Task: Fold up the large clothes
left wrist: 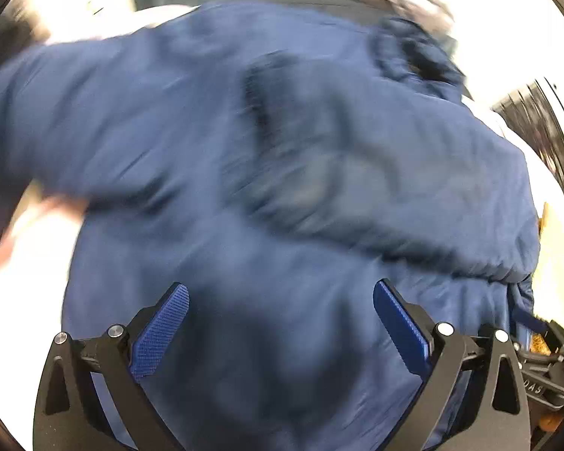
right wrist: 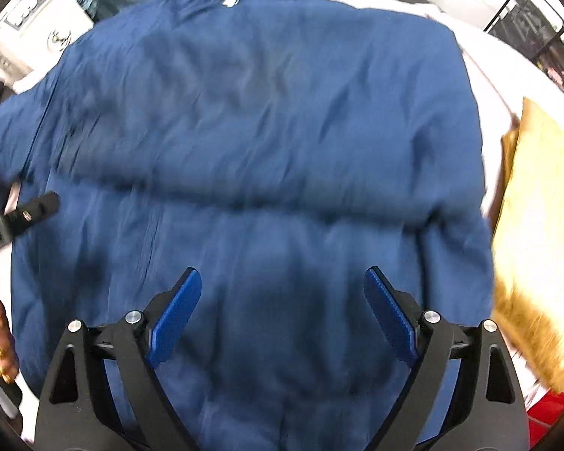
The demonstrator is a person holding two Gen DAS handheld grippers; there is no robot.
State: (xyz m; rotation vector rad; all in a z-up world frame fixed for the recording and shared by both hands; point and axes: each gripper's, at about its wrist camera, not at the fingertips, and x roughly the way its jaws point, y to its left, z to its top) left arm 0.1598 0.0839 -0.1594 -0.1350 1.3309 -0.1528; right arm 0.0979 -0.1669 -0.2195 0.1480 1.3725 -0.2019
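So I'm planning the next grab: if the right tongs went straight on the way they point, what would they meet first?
Most likely the blue jacket. The right tongs stand open with nothing between them, pointing down at its cloth. How far off the cloth lies is unclear, since the picture is blurred.

A navy cloth jacket [right wrist: 267,120], matt and finely creased, covers a smooth pale sheet [right wrist: 485,60]. The gripper pads [right wrist: 175,317] are blue with a rough, knurled texture, set in matt black plastic arms with shiny metal bolts [right wrist: 133,316]. At the sheet's right edge lies a fuzzy golden-brown cloth [right wrist: 537,263].
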